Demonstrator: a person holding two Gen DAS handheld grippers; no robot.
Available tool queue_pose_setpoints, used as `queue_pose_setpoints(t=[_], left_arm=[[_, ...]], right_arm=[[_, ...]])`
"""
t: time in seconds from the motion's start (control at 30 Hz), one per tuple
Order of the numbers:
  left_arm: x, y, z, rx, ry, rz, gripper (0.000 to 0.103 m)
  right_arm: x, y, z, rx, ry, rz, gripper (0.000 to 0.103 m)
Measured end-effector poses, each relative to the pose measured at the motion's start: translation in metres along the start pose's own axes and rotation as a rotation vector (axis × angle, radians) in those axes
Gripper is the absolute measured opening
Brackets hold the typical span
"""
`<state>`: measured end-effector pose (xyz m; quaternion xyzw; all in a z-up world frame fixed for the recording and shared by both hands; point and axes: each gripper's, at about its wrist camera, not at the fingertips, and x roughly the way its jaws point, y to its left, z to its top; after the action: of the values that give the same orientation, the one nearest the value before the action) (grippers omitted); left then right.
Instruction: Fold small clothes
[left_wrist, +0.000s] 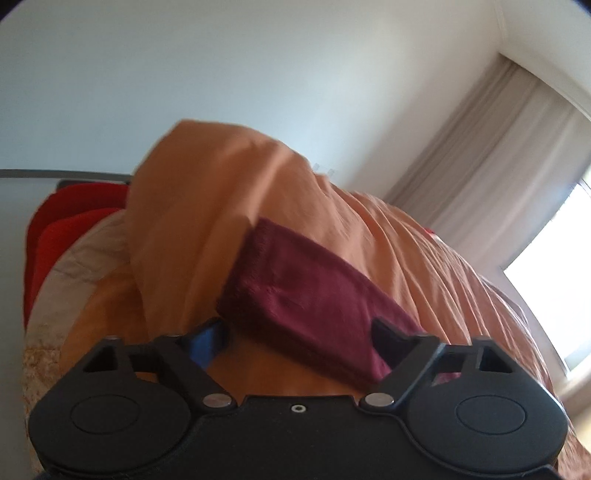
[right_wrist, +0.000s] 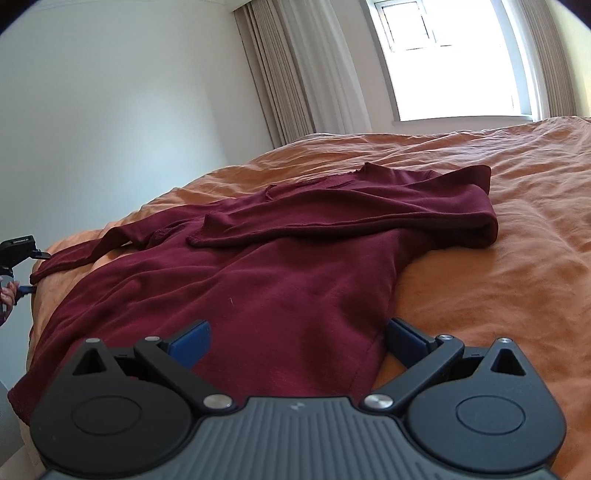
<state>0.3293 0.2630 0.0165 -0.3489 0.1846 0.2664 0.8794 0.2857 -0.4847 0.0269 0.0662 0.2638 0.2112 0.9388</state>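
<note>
A bedroom with pale walls, beige curtains (right_wrist: 291, 70) and 1 bright window (right_wrist: 454, 62) surrounds the bed (right_wrist: 498, 295), which is covered by a rumpled orange sheet. On it lies 1 maroon garment (right_wrist: 280, 280), spread flat across the near half of the bed, with 1 long sleeve (right_wrist: 354, 221) folded across its upper part and a 2nd sleeve trailing off toward the bed's left edge.

My right claw (right_wrist: 299, 339) hovers low over the garment's near hem, its 2 blue-padded fingers spread wide with cloth between them but not touching either pad. My left claw (left_wrist: 299, 334) is likewise spread apart; the cuffed end of the trailing sleeve (left_wrist: 314, 299) lies between its 2 fingers, though I cannot tell whether the right finger touches it, since the cloth hides that finger's inner face.

From the left wrist view, a raised hump of orange sheet (left_wrist: 207, 206) blocks most of the bed behind it, and the whole view is blurred. Beside that hump sit 2 red rounded shapes (left_wrist: 62, 225), perhaps pillows, too soft in focus to name for certain, and a pale patterned cloth (left_wrist: 74, 273) below them.

At the far left edge of the right wrist view my left claw appears as a small black piece, cut off by the frame, with part of my hand (right_wrist: 7, 295) on its grip.
</note>
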Motion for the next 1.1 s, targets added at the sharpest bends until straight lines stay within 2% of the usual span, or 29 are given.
queue_pose_setpoints(t=[0.03,0.1,0.13,0.2,0.3,0.4,0.57,0.77,0.97,1.1], left_arm=[[0.000,0.002,0.001,-0.003,-0.018,0.017,0.071],[0.005,-0.004,0.000,0.009,-0.054,0.075,0.043],[0.004,-0.004,0.001,0.018,-0.066,0.092,0.038],[0.006,-0.005,0.003,0.034,-0.091,0.107,0.020],[0.003,-0.010,0.007,0.052,-0.128,0.098,0.012],[0.001,-0.022,0.018,0.100,-0.172,0.083,0.010],[-0.005,-0.065,0.062,0.216,-0.276,0.038,0.010],[-0.015,-0.125,0.104,0.276,-0.371,-0.120,0.010],[-0.043,-0.198,0.087,0.380,-0.382,-0.287,0.010],[-0.064,-0.249,0.054,0.498,-0.368,-0.422,0.010]], right_arm=[[0.001,0.000,0.000,-0.002,0.002,-0.002,0.103],[0.002,0.001,-0.001,-0.008,0.006,-0.006,0.103],[0.002,0.001,-0.001,-0.010,0.007,-0.008,0.103],[0.001,0.001,-0.002,-0.011,0.007,-0.008,0.103],[0.002,0.001,-0.001,-0.007,0.005,-0.005,0.103],[0.001,0.000,-0.001,-0.003,0.003,-0.001,0.103],[0.001,-0.002,-0.002,0.008,-0.005,0.009,0.103],[-0.001,-0.005,-0.003,0.023,-0.021,0.019,0.103],[-0.021,-0.006,0.006,0.015,-0.114,-0.017,0.103],[-0.029,-0.009,0.020,-0.037,-0.149,-0.108,0.103]])
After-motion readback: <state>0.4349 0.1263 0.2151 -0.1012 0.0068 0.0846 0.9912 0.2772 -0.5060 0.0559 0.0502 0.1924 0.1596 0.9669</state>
